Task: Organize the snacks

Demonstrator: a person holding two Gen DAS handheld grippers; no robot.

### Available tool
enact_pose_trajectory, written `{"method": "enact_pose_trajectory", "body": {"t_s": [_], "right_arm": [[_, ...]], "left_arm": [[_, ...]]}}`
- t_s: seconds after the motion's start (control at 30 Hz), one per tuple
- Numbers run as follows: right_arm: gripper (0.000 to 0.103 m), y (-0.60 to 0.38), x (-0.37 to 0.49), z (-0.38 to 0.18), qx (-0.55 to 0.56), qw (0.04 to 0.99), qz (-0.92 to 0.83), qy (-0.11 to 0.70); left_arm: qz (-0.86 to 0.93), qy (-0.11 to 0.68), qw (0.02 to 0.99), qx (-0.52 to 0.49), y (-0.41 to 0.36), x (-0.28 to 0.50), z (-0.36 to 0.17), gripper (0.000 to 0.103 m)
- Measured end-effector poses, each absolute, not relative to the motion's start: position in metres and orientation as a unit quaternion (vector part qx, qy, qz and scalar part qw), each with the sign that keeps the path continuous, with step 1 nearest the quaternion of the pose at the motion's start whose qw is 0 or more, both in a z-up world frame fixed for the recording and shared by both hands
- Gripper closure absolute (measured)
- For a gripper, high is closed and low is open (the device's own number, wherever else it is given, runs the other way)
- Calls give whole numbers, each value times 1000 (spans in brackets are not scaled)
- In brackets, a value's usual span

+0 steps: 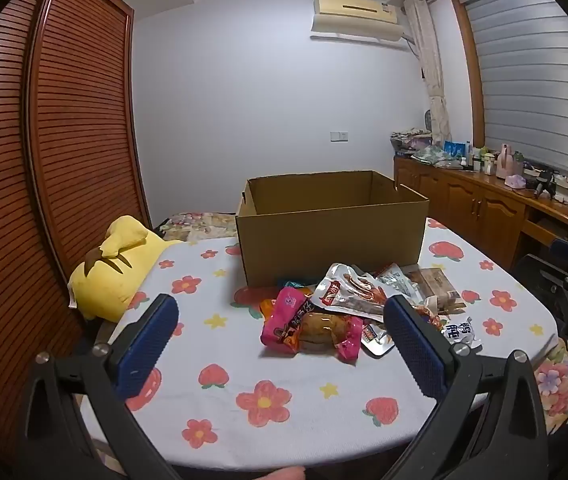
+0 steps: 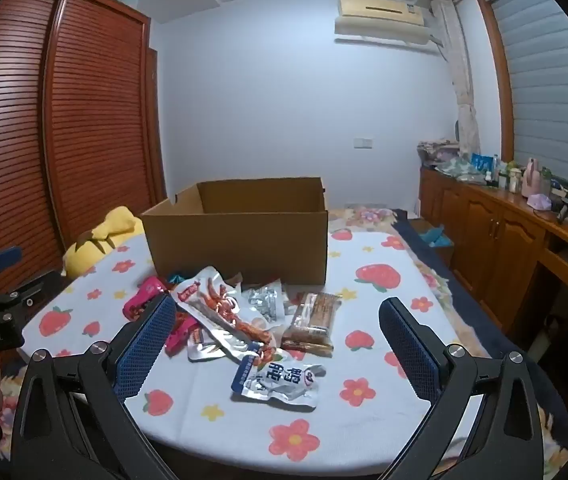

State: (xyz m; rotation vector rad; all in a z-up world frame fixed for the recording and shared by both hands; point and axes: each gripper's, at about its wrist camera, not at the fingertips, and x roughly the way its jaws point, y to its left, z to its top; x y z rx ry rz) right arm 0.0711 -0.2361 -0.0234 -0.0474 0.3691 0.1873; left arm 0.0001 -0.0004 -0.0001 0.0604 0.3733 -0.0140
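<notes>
A pile of snack packets lies on the flower-print table in front of an open cardboard box (image 1: 329, 236), which also shows in the right wrist view (image 2: 240, 240). Nearest the left gripper (image 1: 280, 348) is a pink-wrapped bun (image 1: 311, 330), with a silver and red packet (image 1: 347, 290) behind it. The left gripper is open and empty, hovering just short of the pile. The right gripper (image 2: 278, 350) is open and empty above a white and blue packet (image 2: 280, 380). A brown biscuit pack (image 2: 313, 320) and a silver packet (image 2: 224, 304) lie beyond it.
A yellow plush toy (image 1: 116, 268) lies at the table's left edge by the brown louvred wardrobe (image 1: 44, 160). A wooden sideboard (image 2: 495, 236) with bottles runs along the right wall. The table (image 1: 244, 408) has a rounded near edge.
</notes>
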Motion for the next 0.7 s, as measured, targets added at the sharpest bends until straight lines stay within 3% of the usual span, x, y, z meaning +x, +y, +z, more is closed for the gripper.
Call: {"method": "enact_pose_trajectory", "body": {"t_s": [0.7], "right_arm": [[0,-236,68,-22,-23,980,91,177]], "left_arm": [[-6,188,982,25,2,-2,-4,0]]}}
